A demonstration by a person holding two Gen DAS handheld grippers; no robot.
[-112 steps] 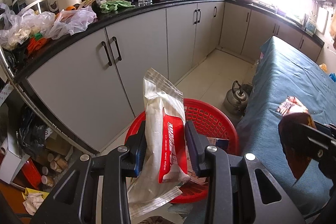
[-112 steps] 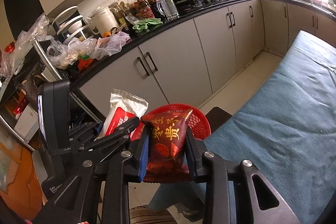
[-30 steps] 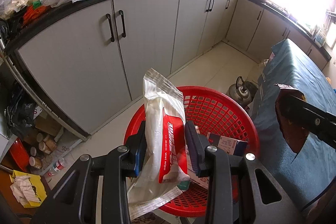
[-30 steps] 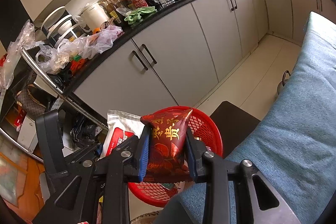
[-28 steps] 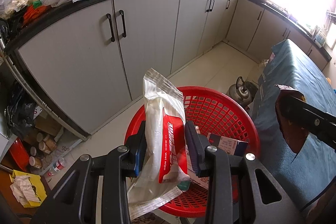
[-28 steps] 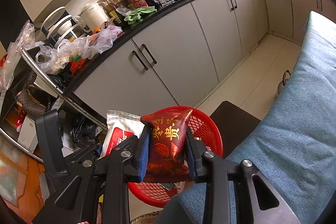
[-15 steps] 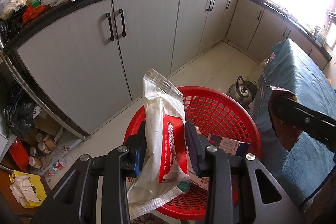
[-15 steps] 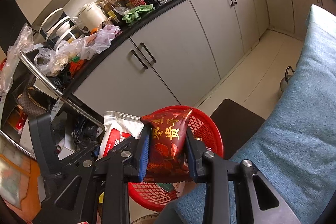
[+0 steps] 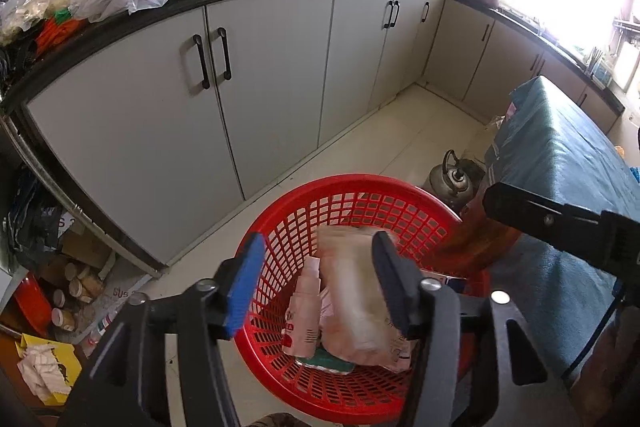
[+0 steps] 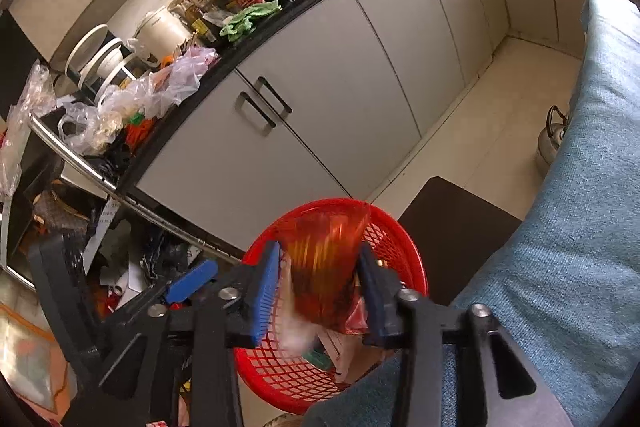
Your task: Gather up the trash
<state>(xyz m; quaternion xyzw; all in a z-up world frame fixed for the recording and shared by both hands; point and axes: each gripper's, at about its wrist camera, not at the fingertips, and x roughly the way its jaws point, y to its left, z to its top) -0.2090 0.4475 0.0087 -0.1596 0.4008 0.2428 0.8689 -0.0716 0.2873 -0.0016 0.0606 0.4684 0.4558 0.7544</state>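
While the left tongs (image 9: pixel 316 283) are spread open above the red basket (image 9: pixel 280 227), the blurred white wipes pack (image 9: pixel 352 307) is seen inside it. Between the parted right tongs (image 10: pixel 320 287), the blurred red snack bag (image 10: pixel 324 267) is seen over the basket.

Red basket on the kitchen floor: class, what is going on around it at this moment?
Someone with two handheld grippers is dropping trash into the red basket. The left gripper is open, a white wet-wipes packet blurred below it in the basket. The right gripper is open too, a blurred red snack bag between its fingers.
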